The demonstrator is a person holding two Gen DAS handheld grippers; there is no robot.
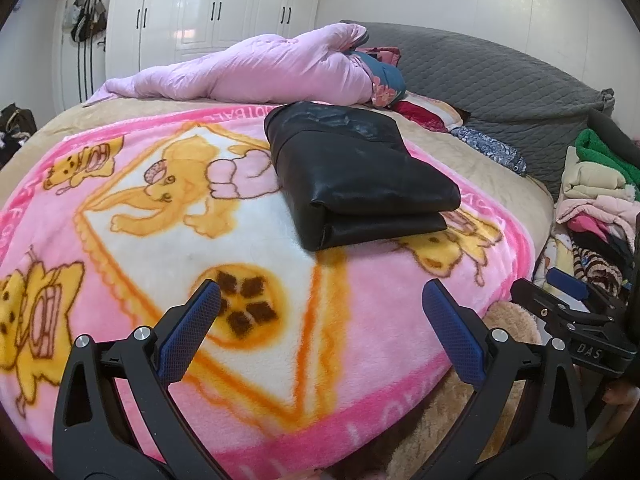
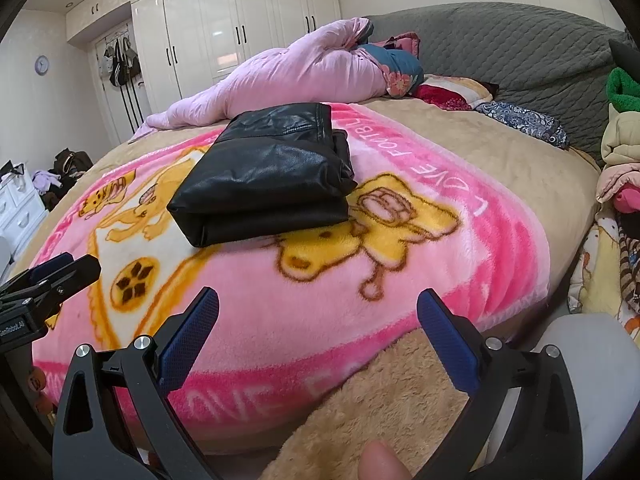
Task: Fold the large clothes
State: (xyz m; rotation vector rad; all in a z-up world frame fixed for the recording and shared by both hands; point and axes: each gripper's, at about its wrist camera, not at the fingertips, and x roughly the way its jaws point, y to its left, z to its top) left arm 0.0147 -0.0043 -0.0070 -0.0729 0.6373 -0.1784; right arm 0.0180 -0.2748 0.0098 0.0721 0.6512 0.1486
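A black leather garment [image 1: 356,176] lies folded into a thick rectangle on the pink cartoon blanket [image 1: 200,216] that covers the bed. It also shows in the right wrist view [image 2: 264,176], on the blanket [image 2: 360,280]. My left gripper [image 1: 320,296] is open and empty, held over the blanket's near part, well short of the garment. My right gripper [image 2: 318,300] is open and empty, near the bed's front edge, also short of the garment. The right gripper's tip [image 1: 568,304] shows at the right of the left wrist view; the left gripper's tip [image 2: 48,276] shows at the left of the right wrist view.
A rolled pink quilt [image 1: 256,72] and pillows lie at the back of the bed against a grey padded headboard [image 1: 492,76]. A pile of clothes [image 1: 600,200] stands at the right. White wardrobes [image 2: 240,28] line the far wall. A tan fleece [image 2: 384,396] hangs at the front edge.
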